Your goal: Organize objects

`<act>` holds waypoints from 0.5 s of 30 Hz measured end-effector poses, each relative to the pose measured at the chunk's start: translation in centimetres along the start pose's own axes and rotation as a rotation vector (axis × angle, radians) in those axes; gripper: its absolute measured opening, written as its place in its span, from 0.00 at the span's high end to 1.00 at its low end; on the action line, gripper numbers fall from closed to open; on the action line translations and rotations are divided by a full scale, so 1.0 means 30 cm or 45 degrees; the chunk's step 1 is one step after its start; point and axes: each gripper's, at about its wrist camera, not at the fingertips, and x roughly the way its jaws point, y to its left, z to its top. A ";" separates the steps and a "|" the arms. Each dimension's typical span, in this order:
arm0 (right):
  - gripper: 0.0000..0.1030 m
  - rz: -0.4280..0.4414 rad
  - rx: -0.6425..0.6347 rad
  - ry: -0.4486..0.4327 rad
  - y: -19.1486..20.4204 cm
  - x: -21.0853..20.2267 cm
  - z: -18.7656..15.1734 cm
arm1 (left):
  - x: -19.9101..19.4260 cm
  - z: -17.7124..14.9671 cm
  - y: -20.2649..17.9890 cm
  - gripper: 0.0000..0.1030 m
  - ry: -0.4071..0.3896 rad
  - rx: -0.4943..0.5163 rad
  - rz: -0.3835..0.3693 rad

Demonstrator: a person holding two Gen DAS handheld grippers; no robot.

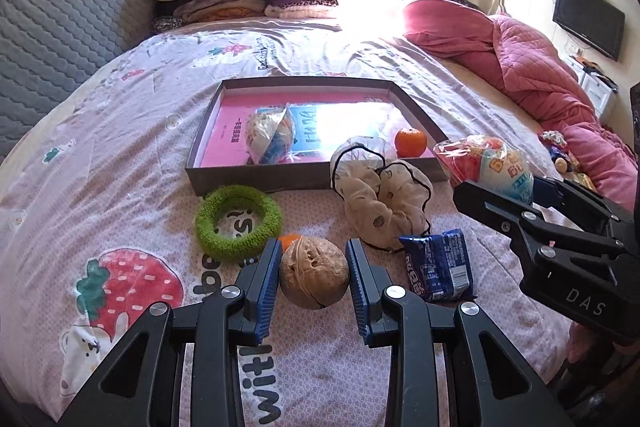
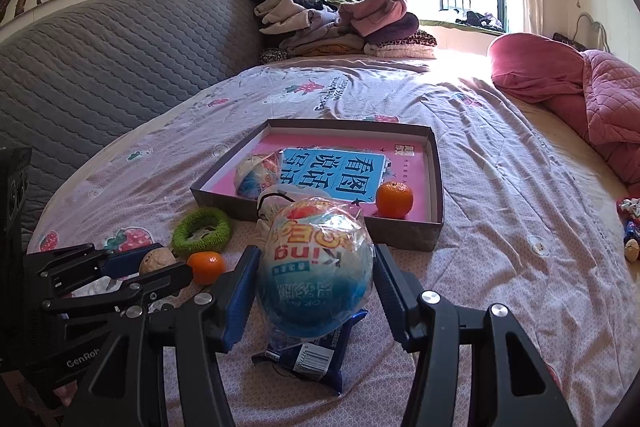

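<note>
Ahead of both jaws, well beyond the fingertips: shallow box (image 2: 436,187) holding a book (image 2: 336,169), an orange (image 2: 394,200) and a wrapped bun (image 1: 268,137). Between the right gripper (image 2: 314,279) jaws, pinched at both sides: a second packaged bun (image 2: 316,267), lifted over a blue snack packet (image 2: 308,359). Between the left gripper (image 1: 313,279) jaws, spread slightly, left pad touching: walnut (image 1: 314,275). Just ahead-left: green ring (image 1: 238,219).

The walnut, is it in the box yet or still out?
Out. The walnut sits between the left gripper fingers, over the bedsheet, short of the box.
</note>
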 end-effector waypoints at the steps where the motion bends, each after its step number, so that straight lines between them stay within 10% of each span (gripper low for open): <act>1: 0.45 -0.001 0.000 -0.002 0.000 0.001 0.002 | -0.001 0.007 0.003 0.68 -0.005 -0.003 0.000; 15: 0.45 -0.001 0.009 0.002 -0.005 0.022 0.021 | 0.023 0.100 0.025 0.68 -0.015 0.012 0.009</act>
